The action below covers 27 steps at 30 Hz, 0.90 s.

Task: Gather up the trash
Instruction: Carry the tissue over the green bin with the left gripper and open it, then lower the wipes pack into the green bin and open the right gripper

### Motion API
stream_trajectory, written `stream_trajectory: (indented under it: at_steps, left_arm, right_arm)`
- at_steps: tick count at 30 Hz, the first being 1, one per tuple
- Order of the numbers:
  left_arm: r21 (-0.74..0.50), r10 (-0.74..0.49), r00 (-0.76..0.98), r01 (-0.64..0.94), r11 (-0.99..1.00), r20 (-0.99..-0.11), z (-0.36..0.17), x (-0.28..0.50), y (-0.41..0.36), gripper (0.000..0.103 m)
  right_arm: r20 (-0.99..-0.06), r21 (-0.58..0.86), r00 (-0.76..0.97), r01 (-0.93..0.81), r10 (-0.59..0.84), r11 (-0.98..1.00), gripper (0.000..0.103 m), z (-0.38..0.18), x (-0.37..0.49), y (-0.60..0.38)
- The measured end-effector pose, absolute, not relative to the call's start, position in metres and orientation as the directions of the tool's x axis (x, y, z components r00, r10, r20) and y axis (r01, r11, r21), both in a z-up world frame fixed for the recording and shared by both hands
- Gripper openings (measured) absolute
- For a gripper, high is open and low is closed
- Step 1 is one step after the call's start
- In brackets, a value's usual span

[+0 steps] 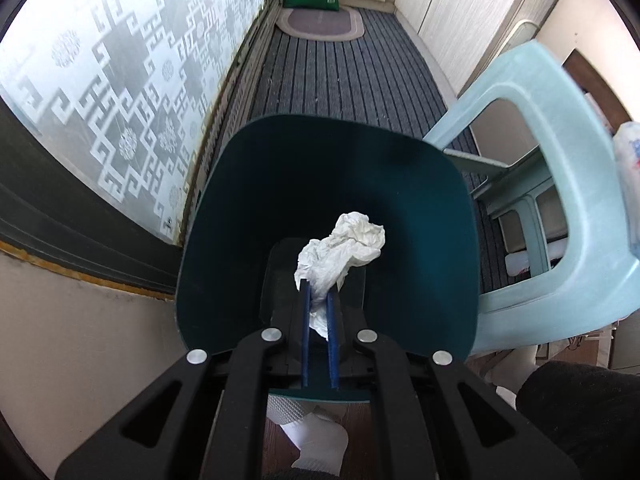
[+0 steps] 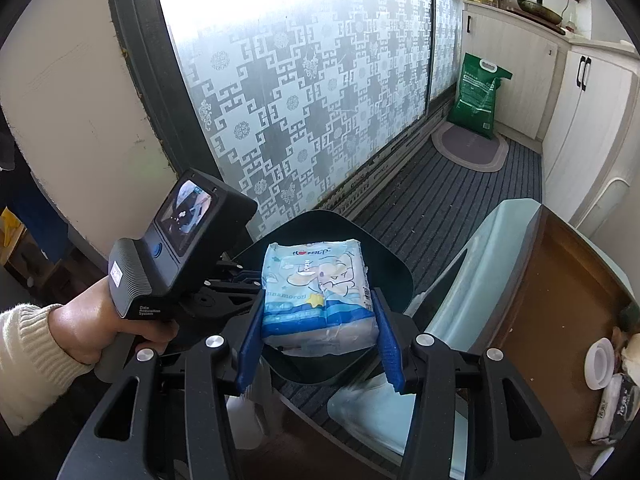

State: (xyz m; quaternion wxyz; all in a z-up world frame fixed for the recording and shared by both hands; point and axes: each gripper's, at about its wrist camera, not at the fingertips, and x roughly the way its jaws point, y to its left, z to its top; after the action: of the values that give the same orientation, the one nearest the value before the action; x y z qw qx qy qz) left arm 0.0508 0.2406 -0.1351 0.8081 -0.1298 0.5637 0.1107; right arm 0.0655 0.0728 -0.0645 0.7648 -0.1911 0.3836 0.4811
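Left tool (image 1: 319, 300) pinching crumpled tissue (image 1: 342, 246) (light, soft) over bin (image 1: 248, 216) | right tool (image 2: 318, 312) squeezing soft wipes pack (image 2: 318, 284); you're gripping its sides.

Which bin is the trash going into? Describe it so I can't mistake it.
Follow the patterned frosted glass door down to the striped grey mat. The bin stands there beside a pale-blue plastic stool: dark teal, open-topped, rounded-square. The left gripper holds a crumpled white tissue over it.
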Motion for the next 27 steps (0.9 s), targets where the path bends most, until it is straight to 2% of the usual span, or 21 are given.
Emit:
stream_trajectory:
  at_steps: [6, 10, 20, 27]
  left_arm:
    - [-0.089, 0.013, 0.304, -0.321, 0.943, -0.953, -0.153, 0.055, 0.241, 0.009]
    - [-0.084, 0.017, 0.297, -0.323, 0.943, -0.955, -0.158, 0.056, 0.245, 0.016]
    - [-0.074, 0.053, 0.360, -0.330, 0.941, -0.931, -0.136, 0.037, 0.257, 0.027]
    - [-0.058, 0.102, 0.437, -0.337, 0.940, -0.894, -0.105, 0.020, 0.259, 0.030]
  right_arm:
    - [-0.796, 0.067, 0.235, -0.882, 0.557, 0.467, 0.050, -0.076, 0.067, 0.088]
    - [-0.817, 0.039, 0.248, -0.878, 0.521, 0.478, 0.050, -0.085, 0.069, 0.097]
    - [-0.849, 0.039, 0.224, -0.877, 0.479, 0.479, 0.050, -0.111, 0.075, 0.120]
    - [-0.870, 0.032, 0.212, -0.877, 0.445, 0.480, 0.050, -0.130, 0.077, 0.133]
